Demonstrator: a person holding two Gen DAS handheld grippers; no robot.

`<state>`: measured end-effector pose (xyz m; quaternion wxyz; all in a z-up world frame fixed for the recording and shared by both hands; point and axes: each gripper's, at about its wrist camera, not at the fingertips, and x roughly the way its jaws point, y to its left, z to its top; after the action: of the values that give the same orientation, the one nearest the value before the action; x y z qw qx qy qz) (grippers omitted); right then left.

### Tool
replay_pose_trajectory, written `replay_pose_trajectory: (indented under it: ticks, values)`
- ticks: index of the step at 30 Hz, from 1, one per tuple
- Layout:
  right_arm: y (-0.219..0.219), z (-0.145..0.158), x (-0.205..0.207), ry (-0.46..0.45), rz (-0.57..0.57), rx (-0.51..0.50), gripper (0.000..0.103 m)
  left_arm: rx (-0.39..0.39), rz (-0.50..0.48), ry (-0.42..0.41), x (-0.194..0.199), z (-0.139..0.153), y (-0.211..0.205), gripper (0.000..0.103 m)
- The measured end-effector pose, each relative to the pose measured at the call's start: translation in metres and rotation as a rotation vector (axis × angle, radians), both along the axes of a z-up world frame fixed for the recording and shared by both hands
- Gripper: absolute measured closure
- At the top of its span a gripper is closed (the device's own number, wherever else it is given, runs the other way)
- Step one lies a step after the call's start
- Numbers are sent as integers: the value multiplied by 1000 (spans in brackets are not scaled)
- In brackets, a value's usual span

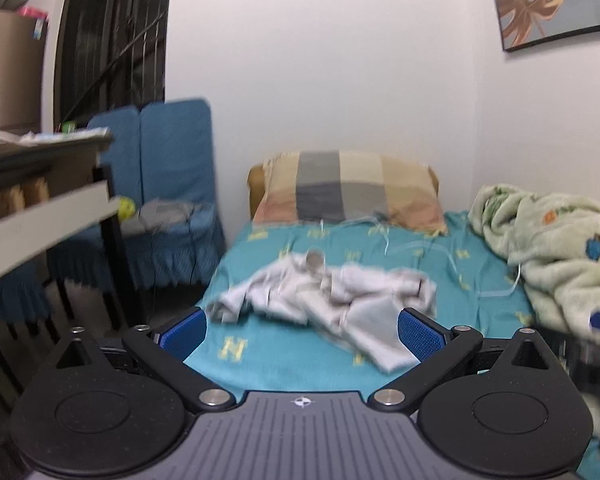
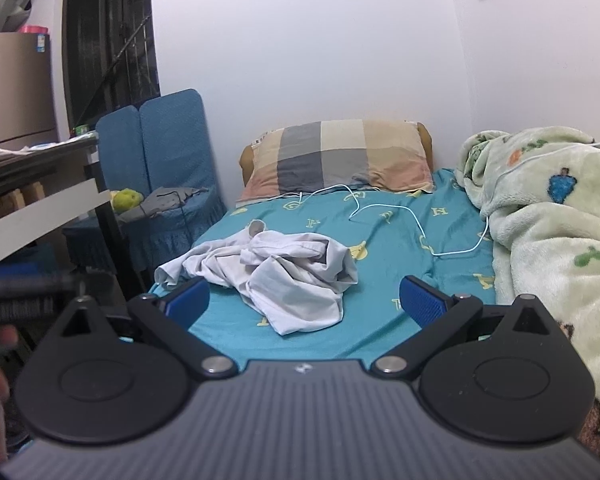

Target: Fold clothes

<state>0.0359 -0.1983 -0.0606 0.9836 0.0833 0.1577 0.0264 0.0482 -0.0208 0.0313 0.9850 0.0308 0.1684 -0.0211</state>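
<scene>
A crumpled pale grey garment [image 1: 332, 300] lies in a heap on the teal bedsheet [image 1: 284, 360]; it also shows in the right wrist view [image 2: 284, 276] on the sheet [image 2: 380, 280]. My left gripper [image 1: 302, 334] is open and empty, held above the near end of the bed, short of the garment. My right gripper [image 2: 304, 304] is open and empty, also short of the garment, which lies between and beyond its blue pads. The left wrist view is blurred.
A checked pillow [image 2: 336, 160] lies at the bed's head. A pale green fleece blanket [image 2: 548, 232] is heaped along the right side. A white cable [image 2: 400, 216] runs over the sheet. Blue covered chairs [image 2: 168, 184] and a table [image 2: 40, 184] stand left of the bed.
</scene>
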Motion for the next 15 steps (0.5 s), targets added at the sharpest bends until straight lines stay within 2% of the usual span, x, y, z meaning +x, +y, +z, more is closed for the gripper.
replay_pose_trajectory:
  ticks: [3, 8, 11, 13, 14, 15]
  values:
    - [1, -3, 11, 12, 4, 1, 0, -38, 4, -23, 22, 5, 3, 0]
    - [14, -4, 50, 19, 42, 2, 0, -123, 29, 4, 50, -15, 35, 1]
    - [31, -9, 88, 14, 99, 16, 4, -154, 65, 6, 65, -26, 60, 1]
    - [45, -18, 119, 20, 117, 22, 12, -177, 90, -4, 73, -32, 79, 1]
    - [53, -22, 135, 27, 121, 26, 23, -191, 106, -5, 77, -35, 88, 1]
    - [60, -27, 153, 35, 125, 35, 28, -204, 121, 0, 81, -39, 97, 1]
